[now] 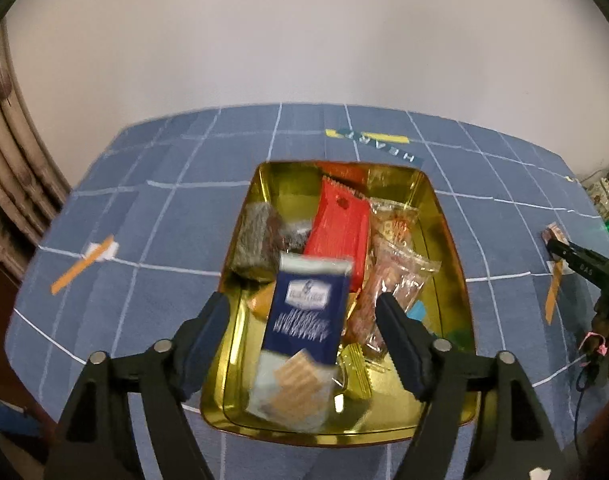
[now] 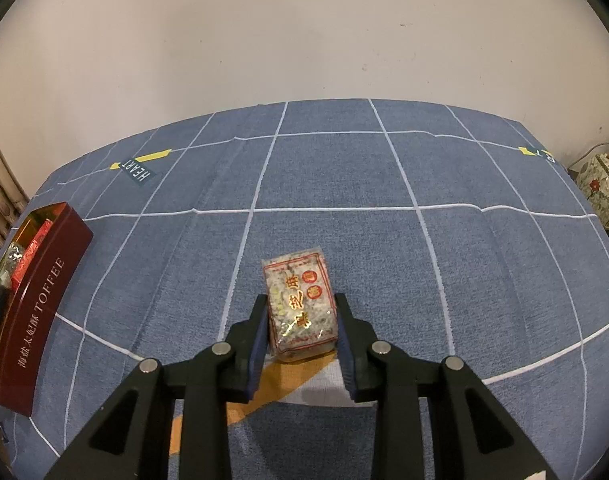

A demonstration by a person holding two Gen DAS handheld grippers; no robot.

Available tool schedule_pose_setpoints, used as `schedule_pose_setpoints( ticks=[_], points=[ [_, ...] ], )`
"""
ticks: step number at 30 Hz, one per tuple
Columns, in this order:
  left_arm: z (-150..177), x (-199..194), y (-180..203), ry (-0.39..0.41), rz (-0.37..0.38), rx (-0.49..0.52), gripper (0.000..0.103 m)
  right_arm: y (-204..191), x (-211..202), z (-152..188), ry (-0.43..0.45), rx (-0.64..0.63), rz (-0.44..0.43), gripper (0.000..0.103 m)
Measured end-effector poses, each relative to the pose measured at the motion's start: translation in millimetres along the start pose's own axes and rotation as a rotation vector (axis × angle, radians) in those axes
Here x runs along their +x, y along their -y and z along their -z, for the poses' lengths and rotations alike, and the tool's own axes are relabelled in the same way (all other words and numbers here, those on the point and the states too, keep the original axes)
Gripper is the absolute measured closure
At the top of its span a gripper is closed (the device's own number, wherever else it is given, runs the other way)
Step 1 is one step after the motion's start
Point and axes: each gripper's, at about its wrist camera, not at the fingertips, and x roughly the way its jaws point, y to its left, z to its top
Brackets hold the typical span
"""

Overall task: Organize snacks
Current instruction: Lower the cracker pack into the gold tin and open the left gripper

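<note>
"HEART" on a dark label (image 2: 139, 173) stitched to the blue tablecloth (image 2: 344, 184), "TOFFEE" after a row of Chinese characters on the red tin's side (image 2: 40, 308), red Chinese characters, too small to read, on the clear snack packet (image 2: 300, 308)

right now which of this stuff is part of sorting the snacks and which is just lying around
Part of the job:
- toffee tin, gold inside, already holding snacks
- blue biscuit packet, blurred, between the open left gripper pads, untouched
- clear packet with red print, clamped in the right gripper

Lying about:
- blue checked tablecloth
- HEART label
- floral box off the table
</note>
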Motion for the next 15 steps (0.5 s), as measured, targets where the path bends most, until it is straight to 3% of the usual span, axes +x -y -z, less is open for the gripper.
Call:
schedule_pose_setpoints(
  ticks=[7,15],
  points=[
    [2,-29,22,0.031,-0.067,0.054,0.023,-3,-1,-1,-0.004,-0.021,0.021,0.072],
    [15,-59,29,0.029,-0.109,0.051,0.023,-10,-6,4,-0.012,-0.06,0.054,0.072]
  ],
)
